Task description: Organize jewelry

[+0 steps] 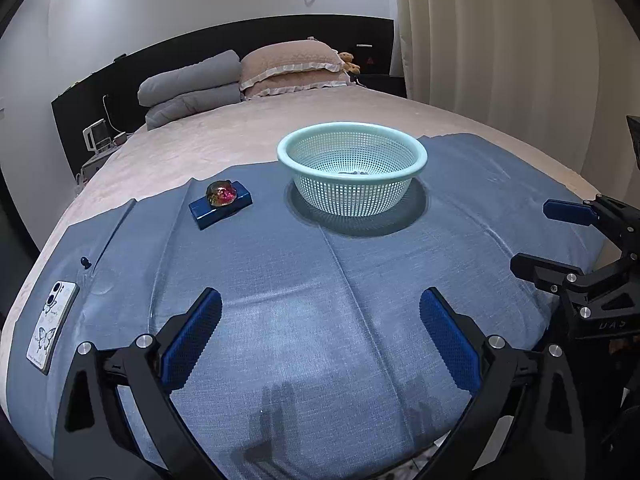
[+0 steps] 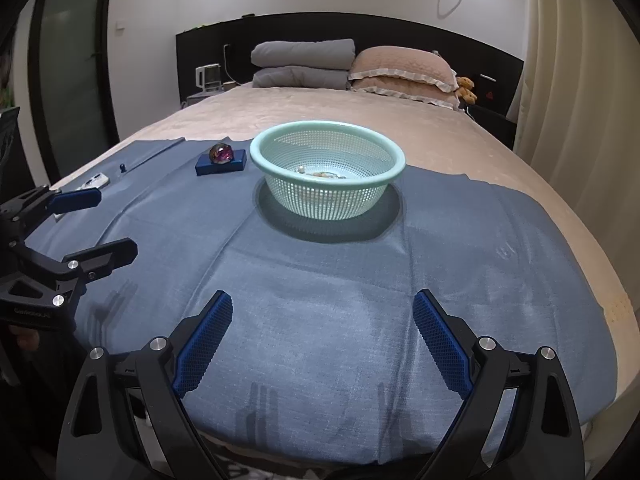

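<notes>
A bedroom with white walls and pale curtains holds a wide bed (image 2: 360, 120) under a beige cover, its dark headboard (image 2: 400, 28) backed by folded grey bedding and frilled tan pillows (image 2: 404, 68), with a small teddy bear (image 2: 466, 89) tucked at the far corner. Over the near end of the bed lies a blue cloth (image 1: 320, 280), creased in long folds. On it stands a pale green plastic basket (image 2: 328, 148) with a perforated wall, and in its bottom lies a small heap of jewelry (image 2: 322, 175) (a pearl-like bead and a thin chain can be made out, little more). Just to the left of the basket, apart from it, sits a flat blue box (image 1: 221, 205) with a shiny, many-coloured rounded stone (image 1: 221, 193) resting on top. Farther left on the cloth are a small dark knob (image 1: 85, 261) and a phone (image 1: 52, 326) lying face down in a butterfly case. The left gripper (image 1: 320, 332) hangs low over the near part of the cloth, its blue-padded fingers (image 1: 192, 340) spread wide with nothing between them. The right gripper (image 2: 323, 334) is beside it at the same height, likewise spread wide and empty; each shows at the edge of the other's view, well short of the basket.
</notes>
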